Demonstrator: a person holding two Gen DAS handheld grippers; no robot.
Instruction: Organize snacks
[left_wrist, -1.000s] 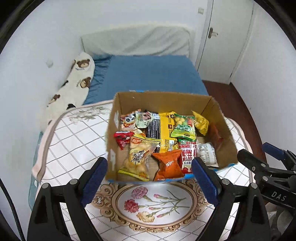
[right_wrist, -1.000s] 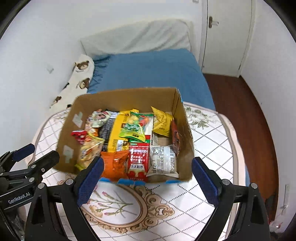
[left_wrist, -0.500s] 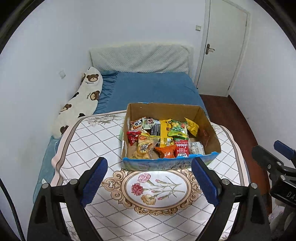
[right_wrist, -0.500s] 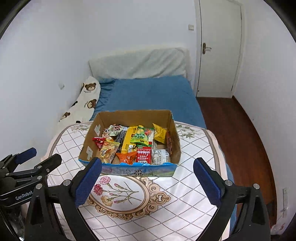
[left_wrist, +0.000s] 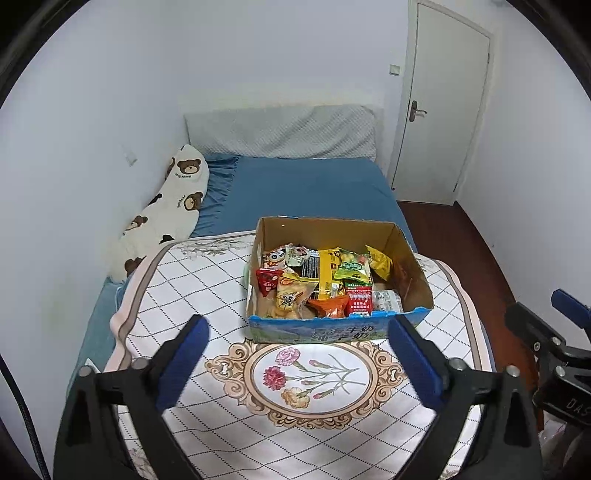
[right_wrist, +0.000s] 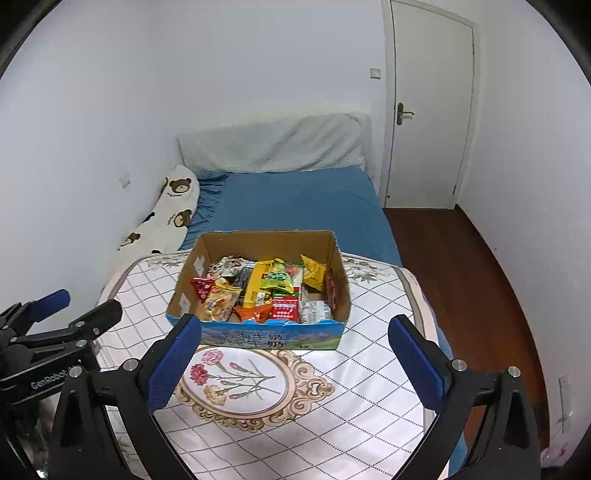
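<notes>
Grippers sat nearest each camera, angled down at a table (left_wrist: 207, 280) covered by a white diamond-check cloth with a flower medallion. The left gripper (left_wrist: 298, 363) had blue pads; its jaws were opening, wide apart, with nothing between them. The right gripper (right_wrist: 293, 360) matched it: jaws opening, wide, holding nothing. In the right view the left tool's body showed the writing "GenRobot"; in the left view the right tool showed "DAS".

Beyond the medallion stood the box (left_wrist: 332, 332), an open cardboard carton resting on the table, well apart from both grippers. Its long axis ran left to right across both views, open top upward, its blue printed side facing the cameras. That side carried large Chinese characters, too small to read surely. Snacks (left_wrist: 325, 280) filled it, most packets lying with their length running front to back.

A second earlier the box had filled the view, its near edge level with the pads; it now looked smaller and farther, and both grippers had drawn back and upward, with more of the room in sight.

Behind the table lay a blue bed (left_wrist: 303, 188), a bear-print pillow (left_wrist: 173, 206) against the left wall, and a white door (left_wrist: 439, 110), closed.
</notes>
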